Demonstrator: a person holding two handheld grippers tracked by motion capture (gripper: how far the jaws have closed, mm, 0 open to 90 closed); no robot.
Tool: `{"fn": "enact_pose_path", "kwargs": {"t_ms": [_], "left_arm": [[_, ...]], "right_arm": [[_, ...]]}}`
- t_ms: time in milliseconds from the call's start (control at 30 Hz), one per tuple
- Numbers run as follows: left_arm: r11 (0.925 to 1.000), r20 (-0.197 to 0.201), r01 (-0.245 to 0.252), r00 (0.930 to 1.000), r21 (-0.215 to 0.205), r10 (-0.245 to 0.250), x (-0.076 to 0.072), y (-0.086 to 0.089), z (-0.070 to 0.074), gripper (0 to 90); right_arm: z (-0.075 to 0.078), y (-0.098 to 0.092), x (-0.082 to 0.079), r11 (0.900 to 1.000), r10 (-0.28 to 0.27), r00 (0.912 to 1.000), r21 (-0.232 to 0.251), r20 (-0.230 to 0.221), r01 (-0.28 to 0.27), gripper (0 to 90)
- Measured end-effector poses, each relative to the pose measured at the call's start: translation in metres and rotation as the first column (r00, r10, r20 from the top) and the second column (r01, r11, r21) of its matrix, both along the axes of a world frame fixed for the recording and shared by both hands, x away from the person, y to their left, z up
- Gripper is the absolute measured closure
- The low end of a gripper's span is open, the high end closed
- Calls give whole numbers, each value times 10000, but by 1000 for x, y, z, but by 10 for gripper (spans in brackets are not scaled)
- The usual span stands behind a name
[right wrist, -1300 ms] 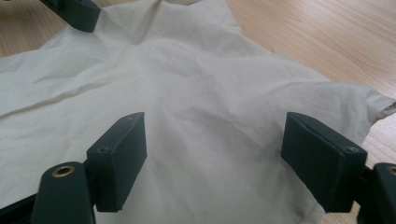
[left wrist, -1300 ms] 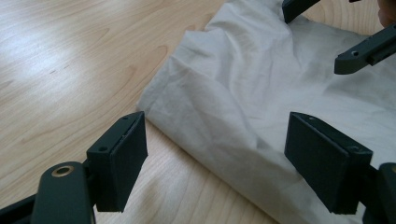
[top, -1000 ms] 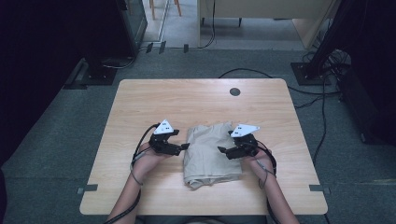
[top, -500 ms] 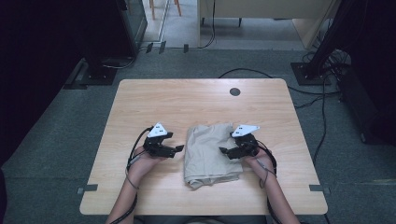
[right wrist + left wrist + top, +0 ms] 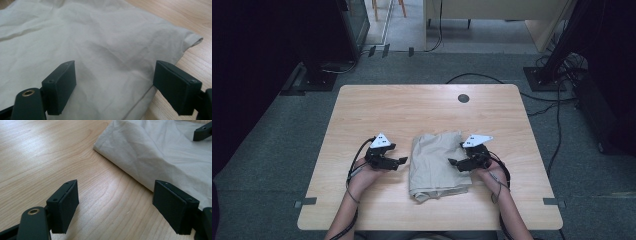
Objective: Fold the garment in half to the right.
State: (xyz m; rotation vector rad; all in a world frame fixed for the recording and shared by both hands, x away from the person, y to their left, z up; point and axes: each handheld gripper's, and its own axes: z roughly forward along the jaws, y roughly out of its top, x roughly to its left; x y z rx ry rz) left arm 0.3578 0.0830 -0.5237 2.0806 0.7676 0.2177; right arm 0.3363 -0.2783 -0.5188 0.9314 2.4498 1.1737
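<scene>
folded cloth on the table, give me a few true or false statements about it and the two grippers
1. The folded beige cloth lies on the wooden table between the two grippers. True.
2. The left gripper is clamped on the cloth's edge. False: its jaws stand open over bare wood, with the cloth's edge just beyond them in the left gripper view.
3. The right gripper has its jaws open at the cloth. True: in the right gripper view the fabric spreads out under and beyond the open jaws.
4. The cloth hangs over the near edge of the table. False: it lies wholly on the tabletop.
5. A round dark hole sits near the table's far edge. True.
</scene>
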Motion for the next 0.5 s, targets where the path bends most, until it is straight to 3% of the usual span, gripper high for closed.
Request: {"fn": "enact_pose_path", "kwargs": {"t_ms": [500], "left_arm": [[9992, -43, -396, 9992, 46, 396, 3, 11, -1, 212]], "right_arm": [[2, -18, 0, 9995, -289, 9995, 101, -150, 291, 174]]}}
